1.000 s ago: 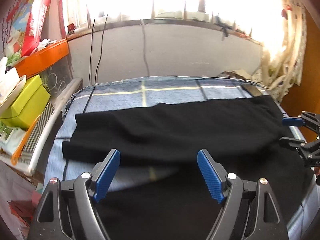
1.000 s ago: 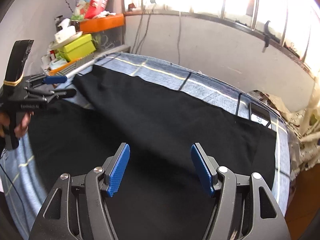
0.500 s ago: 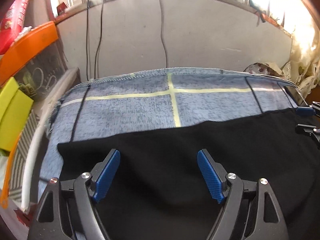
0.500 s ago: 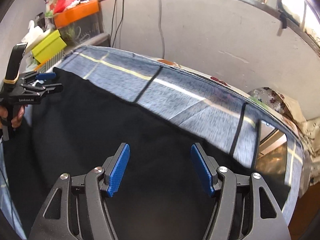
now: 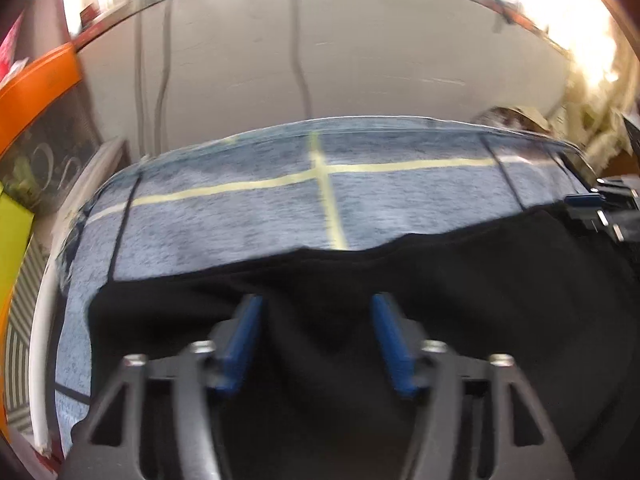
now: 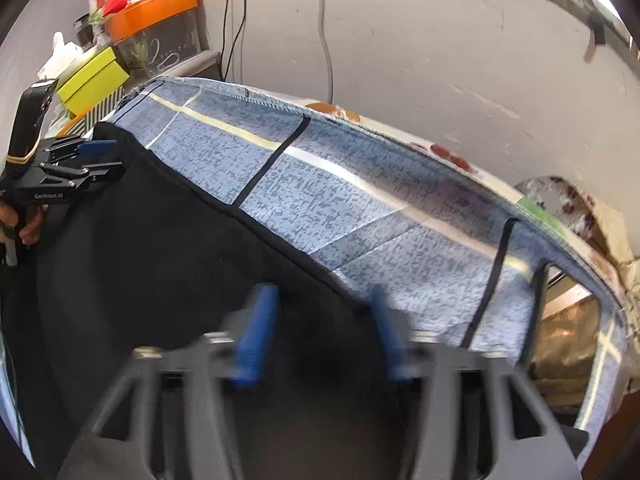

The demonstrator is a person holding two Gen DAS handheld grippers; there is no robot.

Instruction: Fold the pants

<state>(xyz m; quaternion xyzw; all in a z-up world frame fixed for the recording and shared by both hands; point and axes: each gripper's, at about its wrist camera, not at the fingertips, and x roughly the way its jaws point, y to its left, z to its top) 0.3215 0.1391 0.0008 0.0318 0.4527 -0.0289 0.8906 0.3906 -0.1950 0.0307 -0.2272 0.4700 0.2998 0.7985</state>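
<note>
while the black pants (image 5: 480, 280) are lying spread lengthwise over the blue checked cloth (image 5: 240, 224) that is covering the table, both claws are settling on the garment's far long edge, one toward each end. the left gripper (image 5: 316, 332) is standing at a middling width, its jaws having just been closing, and a ridge of black fabric is bunching up between its blue pads (image 5: 244, 332); blur is making it hard to tell whether they are pressing on it yet, and a gap is showing. the right gripper (image 6: 318, 332) is looking much the same in its own view: jaws just closing, smeared by motion, a gap showing between them, with the hem of the pants running between them right where black cloth is meeting blue.

judging from this, the task is sitting at an early stage. the pants are looking smoothed and laid out, but no finished fold is showing here, and i cannot tell whether the legs are already doubled over each other. the step in hand seems to be pinching the far edge. what is probably remaining is securing both grips, lifting that edge, carrying it over toward the near side, then folding the length down into a compact stack.
</note>
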